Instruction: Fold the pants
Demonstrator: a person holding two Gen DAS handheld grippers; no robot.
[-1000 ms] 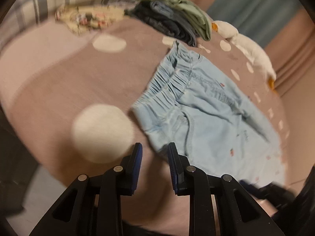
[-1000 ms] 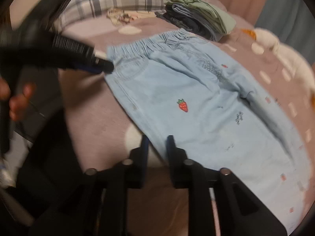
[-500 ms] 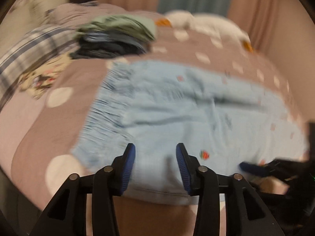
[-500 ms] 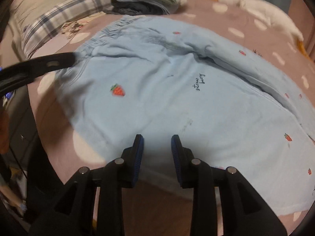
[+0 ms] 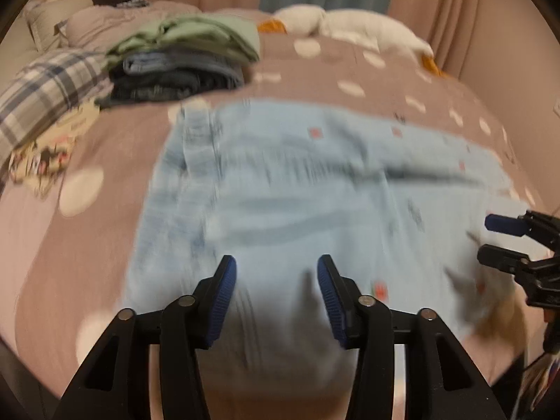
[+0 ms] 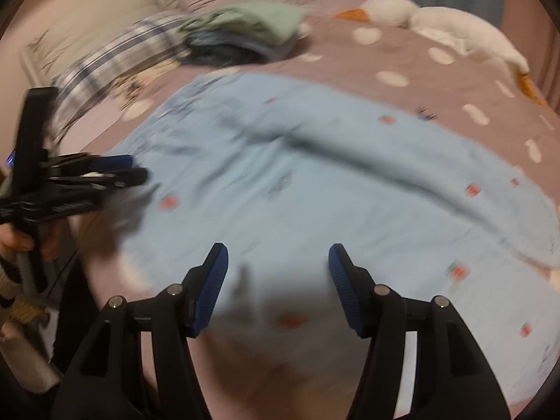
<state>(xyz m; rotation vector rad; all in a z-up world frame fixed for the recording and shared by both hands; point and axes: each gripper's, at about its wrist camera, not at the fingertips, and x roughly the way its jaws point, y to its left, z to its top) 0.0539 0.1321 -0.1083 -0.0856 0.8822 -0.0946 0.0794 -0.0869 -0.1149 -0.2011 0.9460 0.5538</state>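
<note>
Light blue pants [image 5: 297, 182] with small red strawberry prints lie spread on the bed, waistband to the left, legs running right; they also fill the right wrist view [image 6: 315, 192]. My left gripper [image 5: 276, 294] is open and empty above the near edge of the pants by the waist end. My right gripper [image 6: 278, 283] is open and empty above the near edge further along the leg. Each gripper shows in the other's view: the right one [image 5: 500, 241] at the right edge, the left one [image 6: 115, 171] at the left edge. Both views are blurred.
The bed has a mauve cover with pale spots [image 5: 87, 147]. A stack of folded clothes [image 5: 182, 63] sits at the back left beside a plaid pillow [image 5: 45, 94]. A white goose plush [image 5: 350, 28] lies along the far side by the curtains.
Both grippers have opened wider. Both have pulled back to the near edge of the pants, which now lie spread out flat across the bed.
</note>
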